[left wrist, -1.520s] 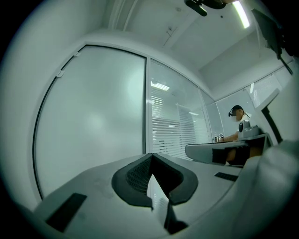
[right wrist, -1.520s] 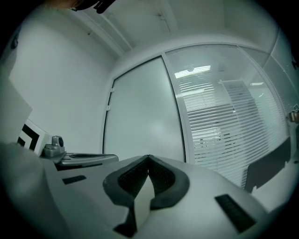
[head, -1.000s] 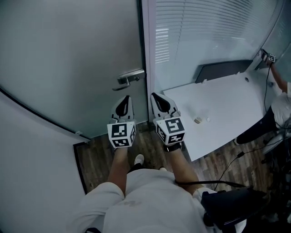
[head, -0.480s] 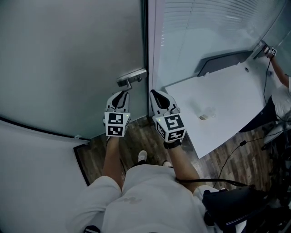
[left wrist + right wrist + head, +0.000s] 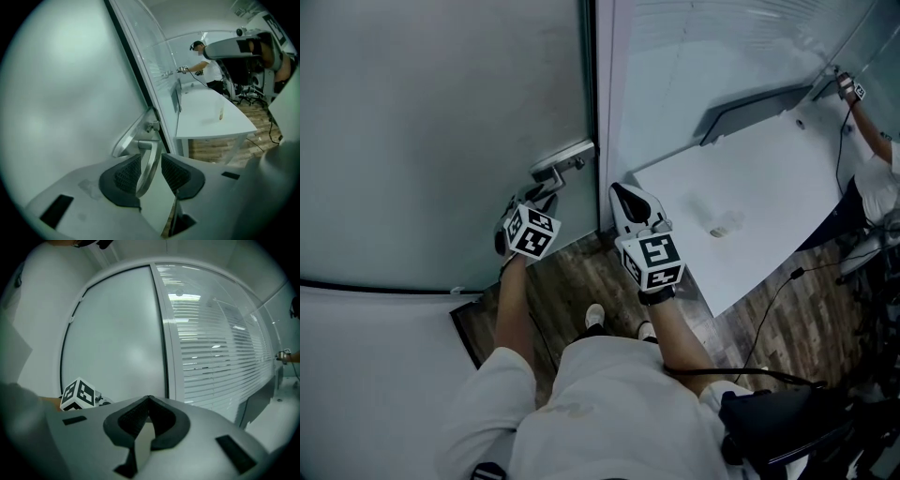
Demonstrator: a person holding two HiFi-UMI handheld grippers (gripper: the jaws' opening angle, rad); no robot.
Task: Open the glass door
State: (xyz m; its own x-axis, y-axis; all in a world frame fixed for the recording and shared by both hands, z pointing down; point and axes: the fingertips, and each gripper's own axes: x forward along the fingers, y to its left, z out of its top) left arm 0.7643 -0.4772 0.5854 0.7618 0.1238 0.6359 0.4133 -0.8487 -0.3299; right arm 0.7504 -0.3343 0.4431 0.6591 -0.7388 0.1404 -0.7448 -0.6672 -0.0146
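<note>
The frosted glass door is standing shut at the upper left of the head view, its dark edge lying against the white frame. The metal lever handle is sitting at the door's right edge, about level.

The left gripper is pointing up at that handle from just below it, rolled to one side, its marker cube showing tilted. In the left gripper view its jaws are standing apart, having just been opening, and the lever handle is running between them. The lever's free end is lying close against the left-hand pad while the other pad is standing clear of it, so the left gripper is not clamping the lever.

The right gripper is hovering just beside the left one, in front of the frame and apart from the handle. Its own view shows the right gripper with jaws pressed together, nothing between them.

Surroundings: a slatted glass partition is running right of the frame, a white table is standing against it on the wood floor, and a second person is working at the table's far end, well apart from the door.
</note>
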